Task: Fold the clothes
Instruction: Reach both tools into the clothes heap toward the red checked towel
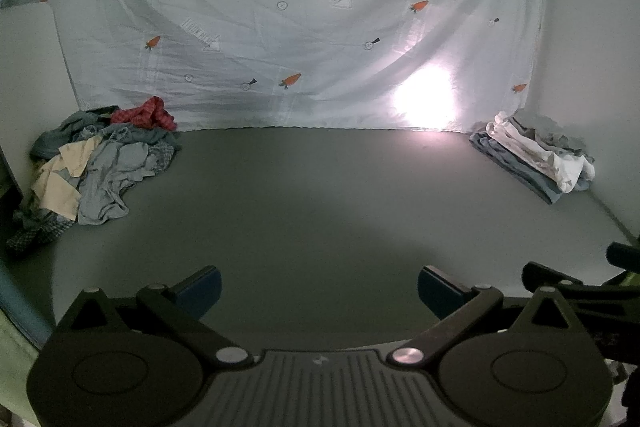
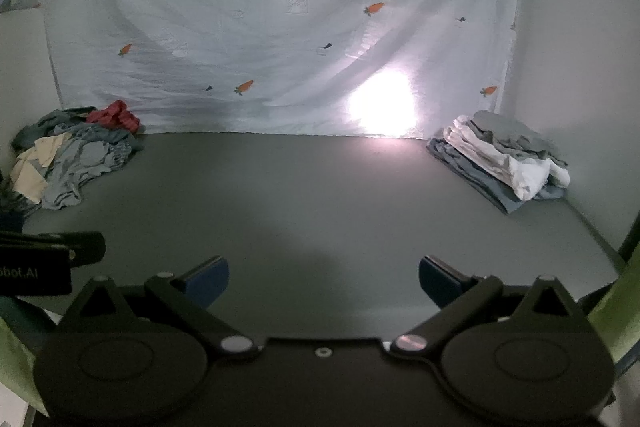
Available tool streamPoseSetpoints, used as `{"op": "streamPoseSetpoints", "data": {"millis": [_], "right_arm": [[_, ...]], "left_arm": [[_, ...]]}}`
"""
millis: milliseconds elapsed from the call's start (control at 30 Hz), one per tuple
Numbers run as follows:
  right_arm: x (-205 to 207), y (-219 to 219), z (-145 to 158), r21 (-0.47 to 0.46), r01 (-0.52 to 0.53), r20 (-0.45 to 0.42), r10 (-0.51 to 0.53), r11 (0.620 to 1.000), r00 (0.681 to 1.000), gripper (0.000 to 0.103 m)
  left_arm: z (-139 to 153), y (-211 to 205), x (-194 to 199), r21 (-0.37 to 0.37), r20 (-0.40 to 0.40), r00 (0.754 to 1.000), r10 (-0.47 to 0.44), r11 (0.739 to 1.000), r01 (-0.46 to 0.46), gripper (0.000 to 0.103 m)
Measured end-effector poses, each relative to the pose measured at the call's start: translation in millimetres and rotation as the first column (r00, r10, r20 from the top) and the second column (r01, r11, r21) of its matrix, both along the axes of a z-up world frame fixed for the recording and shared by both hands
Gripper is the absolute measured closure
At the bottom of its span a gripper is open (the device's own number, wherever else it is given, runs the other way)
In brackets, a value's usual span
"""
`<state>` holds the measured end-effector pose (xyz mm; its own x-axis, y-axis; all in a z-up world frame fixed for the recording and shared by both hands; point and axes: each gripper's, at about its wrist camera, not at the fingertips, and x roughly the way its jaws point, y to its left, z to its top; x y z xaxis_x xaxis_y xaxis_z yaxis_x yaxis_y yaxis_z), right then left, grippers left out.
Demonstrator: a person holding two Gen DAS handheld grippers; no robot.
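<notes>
The left tongs (image 1: 319, 289) stand wide open with nothing between the blue pads, and the right tongs (image 2: 324, 285) are the same: spread apart and empty. Both hover low over the near edge of the table (image 1: 320, 219), side by side, so each camera catches a piece of the other tool at its border. I judge they wait here because no garment is in work at this moment; the middle of the table is bare, a flat grey surface, matte and smooth, good for spreading cloth.

Farther back on the left lies the unfolded heap (image 1: 100, 167), loose and crumpled: soft grey-blue jersey, a cream piece, some checked fabric and a red item on top at the rear. Far right, against the wall, sits the folded stack (image 2: 500, 163), flat layers of blue-grey below, then white, then grey above. The two lie well apart, probably to keep finished pieces away from the waiting ones.

Behind all hangs a thin pale sheet (image 1: 304, 7) printed with small carrots; a bright light shines through it.
</notes>
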<state>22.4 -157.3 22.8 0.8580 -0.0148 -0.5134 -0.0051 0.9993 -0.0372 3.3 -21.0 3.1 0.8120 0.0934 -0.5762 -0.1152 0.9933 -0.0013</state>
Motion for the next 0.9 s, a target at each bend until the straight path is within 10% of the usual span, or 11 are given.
{"op": "streamPoseSetpoints", "data": {"millis": [400, 900], "right_arm": [[46, -34, -10, -0.002, 0.053, 0.034, -0.053, 0.999, 0.998, 0.000], [225, -31, -32, 0.222, -0.017, -0.078, 0.035, 0.975, 0.996, 0.000]], "left_arm": [[-12, -12, 56, -0.082, -0.038, 0.999, 0.014, 0.997, -0.017, 0.000], [2, 50, 191, -0.182, -0.079, 0.977, 0.200, 0.960, -0.212, 0.000]]}}
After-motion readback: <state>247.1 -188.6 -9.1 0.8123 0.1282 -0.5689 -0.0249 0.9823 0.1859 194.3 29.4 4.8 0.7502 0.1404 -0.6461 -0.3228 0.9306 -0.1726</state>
